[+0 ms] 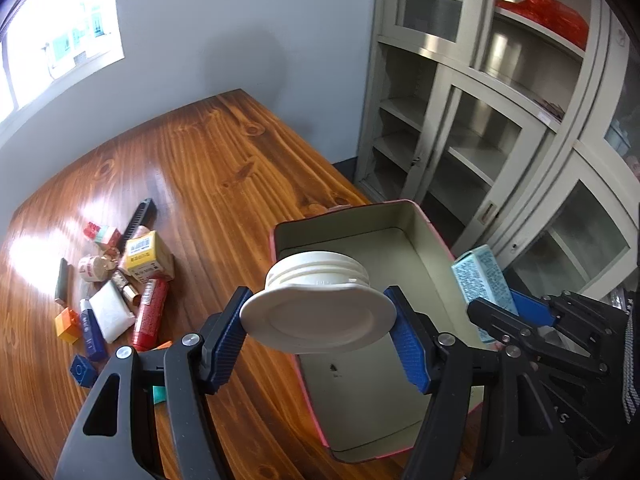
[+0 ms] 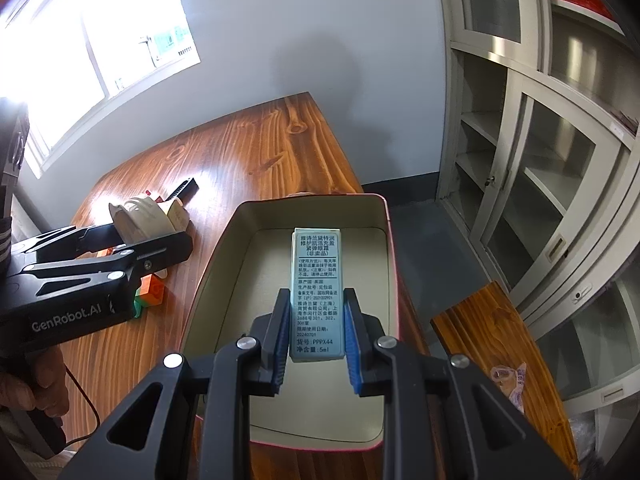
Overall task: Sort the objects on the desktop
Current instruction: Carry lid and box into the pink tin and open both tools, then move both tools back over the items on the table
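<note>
**Two loads poised over the open tin**

The pale blue carton (image 2: 317, 296) sits clamped between the narrow-set fingers of the right gripper (image 2: 317, 344), its long axis running straight out ahead of the fingers and its far end pointing into the tin (image 2: 384, 264). It hangs above the tin's bare floor, roughly along the middle of the box, so the coming move looks like a short descent and release rather than any sideways travel.

The white threaded jar lid (image 1: 320, 312) is held across its wide rim by the left gripper (image 1: 320, 328), the fingers spread fairly wide around it. It hovers at the tin's near-left corner, partly over the rim (image 1: 280, 232) and partly over the bench (image 1: 224, 168). Of the two, the right gripper appears better placed to drop first; the left one still needs to carry its lid further inward past the wall.

The tin is empty inside, giving plenty of open floor for both items. Its pink walls are the edges to clear. The two grippers are close together over the tin, which I judge the main collision risk. Off to the left on the bench lies the unsorted pile (image 1: 116, 292) of small boxes, tubes and blocks, well apart from the tin.
</note>
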`<state>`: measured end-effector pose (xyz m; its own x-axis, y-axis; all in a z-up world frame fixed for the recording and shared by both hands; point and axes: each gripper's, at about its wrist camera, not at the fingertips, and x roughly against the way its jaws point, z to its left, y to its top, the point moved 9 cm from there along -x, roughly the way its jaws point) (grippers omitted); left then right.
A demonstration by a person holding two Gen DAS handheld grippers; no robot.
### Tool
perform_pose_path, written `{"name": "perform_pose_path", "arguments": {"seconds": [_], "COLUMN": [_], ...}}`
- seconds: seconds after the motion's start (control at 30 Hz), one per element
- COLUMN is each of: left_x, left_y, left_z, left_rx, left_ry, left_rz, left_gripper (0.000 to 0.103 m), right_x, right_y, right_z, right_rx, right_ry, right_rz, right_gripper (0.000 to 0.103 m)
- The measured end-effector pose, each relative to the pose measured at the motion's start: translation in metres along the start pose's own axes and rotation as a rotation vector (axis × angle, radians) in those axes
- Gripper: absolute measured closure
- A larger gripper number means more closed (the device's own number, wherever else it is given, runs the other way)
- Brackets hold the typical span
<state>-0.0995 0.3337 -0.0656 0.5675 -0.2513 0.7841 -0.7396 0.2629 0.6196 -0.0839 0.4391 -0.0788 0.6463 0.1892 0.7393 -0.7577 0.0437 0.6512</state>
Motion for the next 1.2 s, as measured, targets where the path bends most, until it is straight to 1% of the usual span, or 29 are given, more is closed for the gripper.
{"name": "perform_pose_path", "arguments": {"seconds": [0.07, 0.1, 0.17, 0.2, 0.5, 0.73, 0.9, 1.13, 1.17, 1.2], "left_x": [-0.001, 0.0, 0.001, 0.002, 0.004, 0.01, 0.014, 0.022, 0.024, 0.026], "left_y": [-0.001, -0.001, -0.001, -0.001, -0.003, -0.009, -0.016, -0.03, -0.032, -0.034], "left_z": [-0.007, -0.01, -0.011, -0.01, 0.003, 0.017, 0.034, 0.066, 0.071, 0.077], "left_rx": [-0.001, -0.002, -0.004, -0.005, 0.009, 0.028, 0.056, 0.102, 0.11, 0.119], "left_ry": [-0.041, -0.047, -0.028, -0.017, 0.045, 0.066, 0.09, 0.119, 0.123, 0.127], "left_rz": [0.014, 0.017, 0.012, 0.006, 0.004, 0.005, 0.013, 0.023, 0.024, 0.026], "left_gripper": [0.031, 0.029, 0.021, 0.02, 0.02, 0.02, 0.02, 0.02, 0.02, 0.02], "right_x": [0.001, 0.001, 0.002, 0.003, 0.002, -0.002, -0.007, -0.014, -0.015, -0.016], "right_y": [0.0, 0.0, 0.001, 0.001, 0.001, 0.0, -0.001, -0.004, -0.004, -0.005], "right_z": [-0.003, -0.004, -0.007, -0.007, -0.001, 0.011, 0.027, 0.059, 0.066, 0.07], "right_rx": [-0.01, -0.014, -0.018, -0.02, -0.011, 0.008, 0.028, 0.065, 0.073, 0.076], "right_ry": [-0.006, -0.007, -0.011, -0.012, -0.007, 0.007, 0.027, 0.059, 0.064, 0.067], "right_rz": [-0.002, -0.004, -0.009, -0.011, -0.011, -0.003, 0.008, 0.026, 0.029, 0.029], "right_gripper": [0.072, 0.067, 0.058, 0.056, 0.056, 0.056, 0.056, 0.056, 0.055, 0.052]}}
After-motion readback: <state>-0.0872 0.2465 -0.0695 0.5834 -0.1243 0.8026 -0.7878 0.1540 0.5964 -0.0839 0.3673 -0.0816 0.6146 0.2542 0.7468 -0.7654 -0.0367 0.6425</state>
